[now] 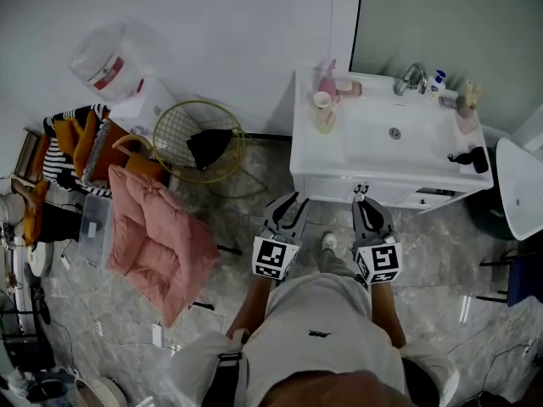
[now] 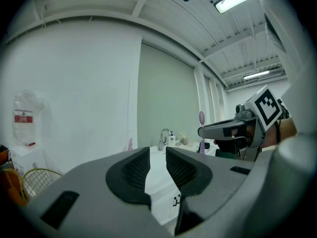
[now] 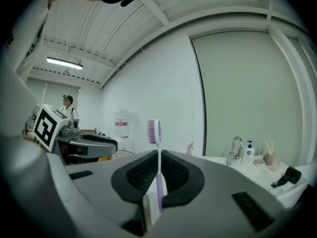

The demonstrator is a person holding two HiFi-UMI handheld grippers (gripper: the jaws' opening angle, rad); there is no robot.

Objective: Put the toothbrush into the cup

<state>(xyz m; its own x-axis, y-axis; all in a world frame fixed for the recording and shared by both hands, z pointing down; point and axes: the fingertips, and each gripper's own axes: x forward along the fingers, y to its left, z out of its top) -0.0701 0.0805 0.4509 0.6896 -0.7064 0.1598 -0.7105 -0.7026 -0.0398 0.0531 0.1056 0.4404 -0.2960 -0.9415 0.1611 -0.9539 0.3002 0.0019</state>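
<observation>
**Toothbrush in hand, cup not yet reached: a thin grip and a crowded corner**

My right gripper [image 3: 158, 158] is closed on the toothbrush [image 3: 155, 132], pinching the lilac handle low down, with the bristle head standing upright at 12 o'clock above the jaws. The left gripper [image 2: 157, 155] holds nothing, its jaws only a narrow slit apart.

In the head view the cup [image 1: 322, 113] sits at the 10 o'clock corner of the vanity [image 1: 301, 158], well apart from both grippers and at roughly 11 o'clock from the right one [image 1: 366, 207].

My worries:
- The handle is slim, so I think it could swivel or slip between the pads once I tilt it.
- The cup looks light and stands near the counter's edge; a misjudged descent could tip it.
- A pink bottle [image 1: 327, 78] stands just beside it at 12 o'clock, easy to clip.
</observation>
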